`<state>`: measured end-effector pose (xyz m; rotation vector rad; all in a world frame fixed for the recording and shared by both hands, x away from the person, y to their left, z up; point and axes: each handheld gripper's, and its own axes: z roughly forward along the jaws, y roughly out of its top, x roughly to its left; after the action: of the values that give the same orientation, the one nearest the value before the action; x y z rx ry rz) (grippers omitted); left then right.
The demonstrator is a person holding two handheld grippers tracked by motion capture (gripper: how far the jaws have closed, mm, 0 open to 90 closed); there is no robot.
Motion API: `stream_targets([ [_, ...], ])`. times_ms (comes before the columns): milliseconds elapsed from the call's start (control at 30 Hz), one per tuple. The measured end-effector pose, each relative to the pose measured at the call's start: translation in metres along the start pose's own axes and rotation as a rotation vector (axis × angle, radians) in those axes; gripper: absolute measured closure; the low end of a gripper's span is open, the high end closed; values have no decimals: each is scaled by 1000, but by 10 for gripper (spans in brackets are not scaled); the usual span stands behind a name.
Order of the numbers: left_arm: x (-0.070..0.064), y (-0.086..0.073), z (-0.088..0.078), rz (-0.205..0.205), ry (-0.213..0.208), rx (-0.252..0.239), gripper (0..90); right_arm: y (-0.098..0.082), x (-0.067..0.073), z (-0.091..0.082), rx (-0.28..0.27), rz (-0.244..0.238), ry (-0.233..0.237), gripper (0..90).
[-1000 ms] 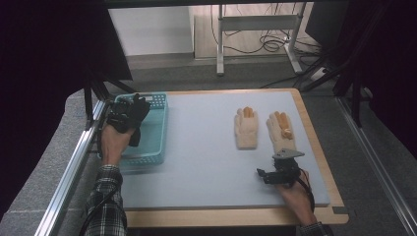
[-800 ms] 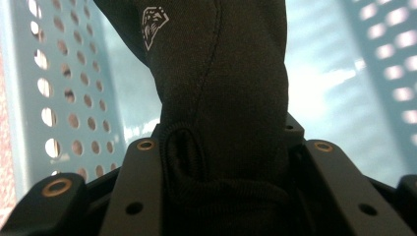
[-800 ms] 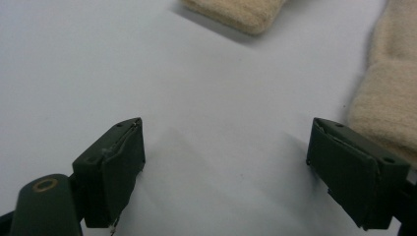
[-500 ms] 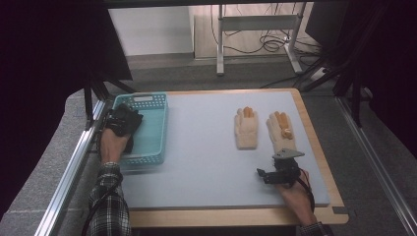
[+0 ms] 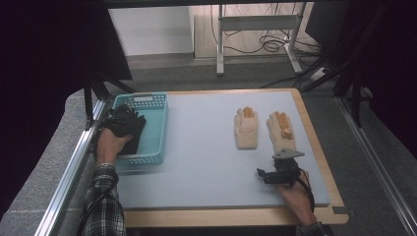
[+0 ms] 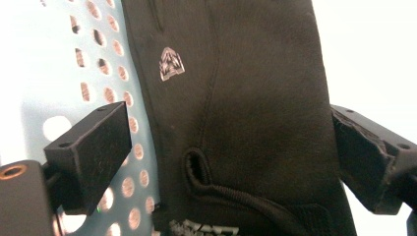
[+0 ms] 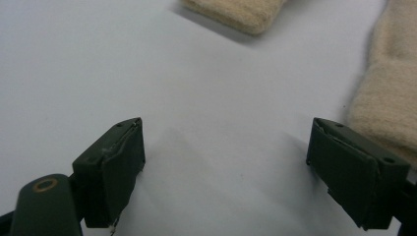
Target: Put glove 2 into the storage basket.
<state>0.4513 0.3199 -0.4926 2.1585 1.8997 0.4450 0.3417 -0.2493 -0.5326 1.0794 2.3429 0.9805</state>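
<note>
Left gripper [image 6: 231,162] just spread around black glove [image 6: 236,113], lengthwise in teal basket [image 5: 152,142], cuff nearest.

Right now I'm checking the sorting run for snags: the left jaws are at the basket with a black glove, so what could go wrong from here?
1. The left gripper has just opened its jaws, yet the black glove lies between them; pulling away might drag it out of the blue basket.
2. The right gripper rests open beside the tan gloves; a careless reach could push one aside.
</note>
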Motion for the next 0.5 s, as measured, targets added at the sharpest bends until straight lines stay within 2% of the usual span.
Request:
stream_targets([
  [200, 4, -5, -15, -11, -63, -63, 59, 0, 0, 0, 0, 0, 0, 140],
  [333, 4, -8, -20, 1, -75, -87, 45, 0, 0, 0, 0, 0, 0, 140],
  [500, 4, -16, -31, -11, -148, -172, 43, 0, 0, 0, 0, 0, 0, 140],
])
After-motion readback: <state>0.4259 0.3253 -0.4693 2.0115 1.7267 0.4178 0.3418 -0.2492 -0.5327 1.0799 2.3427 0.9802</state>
